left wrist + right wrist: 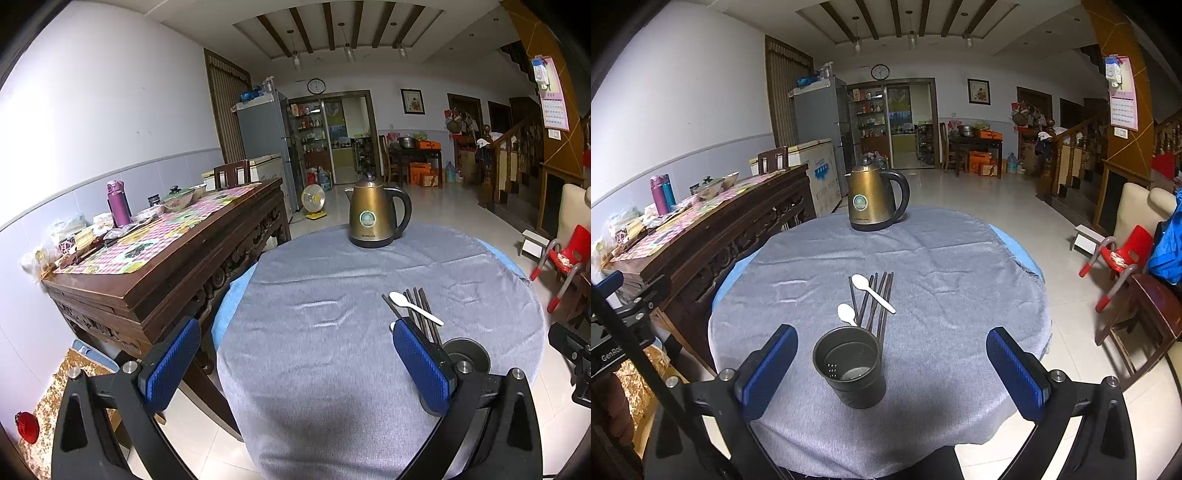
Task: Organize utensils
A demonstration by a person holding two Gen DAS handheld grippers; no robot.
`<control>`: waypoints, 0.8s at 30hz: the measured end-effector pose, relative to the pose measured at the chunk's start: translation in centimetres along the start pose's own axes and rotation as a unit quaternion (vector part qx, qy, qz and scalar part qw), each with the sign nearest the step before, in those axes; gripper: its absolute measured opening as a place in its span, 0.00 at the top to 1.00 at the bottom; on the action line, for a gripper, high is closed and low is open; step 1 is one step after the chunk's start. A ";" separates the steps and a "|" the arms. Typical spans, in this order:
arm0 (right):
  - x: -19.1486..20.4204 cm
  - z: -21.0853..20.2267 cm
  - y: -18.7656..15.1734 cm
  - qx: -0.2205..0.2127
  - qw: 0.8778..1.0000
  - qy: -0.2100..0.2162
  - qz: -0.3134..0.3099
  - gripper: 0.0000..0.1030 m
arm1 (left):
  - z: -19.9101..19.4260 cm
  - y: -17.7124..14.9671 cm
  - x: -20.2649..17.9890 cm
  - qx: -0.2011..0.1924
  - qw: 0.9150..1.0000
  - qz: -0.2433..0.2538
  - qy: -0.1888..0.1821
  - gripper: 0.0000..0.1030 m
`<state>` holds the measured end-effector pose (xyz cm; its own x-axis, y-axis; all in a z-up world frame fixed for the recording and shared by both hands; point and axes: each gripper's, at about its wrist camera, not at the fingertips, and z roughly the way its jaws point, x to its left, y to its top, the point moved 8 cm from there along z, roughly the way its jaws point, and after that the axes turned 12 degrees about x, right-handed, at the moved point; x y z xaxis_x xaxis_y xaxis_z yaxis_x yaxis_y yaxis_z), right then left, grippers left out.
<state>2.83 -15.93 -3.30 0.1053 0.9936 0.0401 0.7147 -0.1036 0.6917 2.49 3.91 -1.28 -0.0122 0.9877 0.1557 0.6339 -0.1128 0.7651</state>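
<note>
Here a round table under a grey cloth (923, 258) is filling the space ahead of both sets of fingers. A brass-coloured kettle (873, 201) is standing at the far side of it, straight ahead of the right gripper (892, 363) and beyond the inner finger of the left gripper (295, 360). Both grippers are hanging released, blue pads wide apart and holding nothing. A dark metal utensil cup (851, 365) is sitting upright between the right gripper's fingers, nearer its left pad, touching neither. Just past the cup, a fan of dark chopsticks (877, 301) is lying on the cloth, with one white spoon (871, 291) resting across them and a second white spoon (846, 314) lying beside them at the cup's far rim. In the left wrist view these utensils are lying just beyond that gripper's right finger.
</note>
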 end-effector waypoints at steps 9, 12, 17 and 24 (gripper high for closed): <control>-0.2 1.2 0.1 0.029 0.999 0.013 0.007 0.00 | 1.8 0.0 -0.7 0.016 1.000 0.003 -0.004 0.00; -0.3 1.8 0.8 0.036 0.999 0.014 0.001 0.00 | 3.4 0.0 -0.9 0.029 1.000 0.008 -0.005 0.00; -0.5 4.2 3.0 0.054 0.998 0.028 -0.020 0.00 | 7.5 -0.2 -1.2 0.076 0.997 0.010 -0.029 0.00; 0.1 12.5 7.9 0.115 0.988 0.068 -0.080 0.07 | 15.7 -0.3 -1.7 0.169 0.980 -0.006 -0.101 0.00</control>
<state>17.16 -17.21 -6.87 -0.1050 0.9931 0.0514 0.8545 0.0637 0.5156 14.47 4.01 -11.61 0.1110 0.9938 -0.0053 0.8556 -0.0928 0.5092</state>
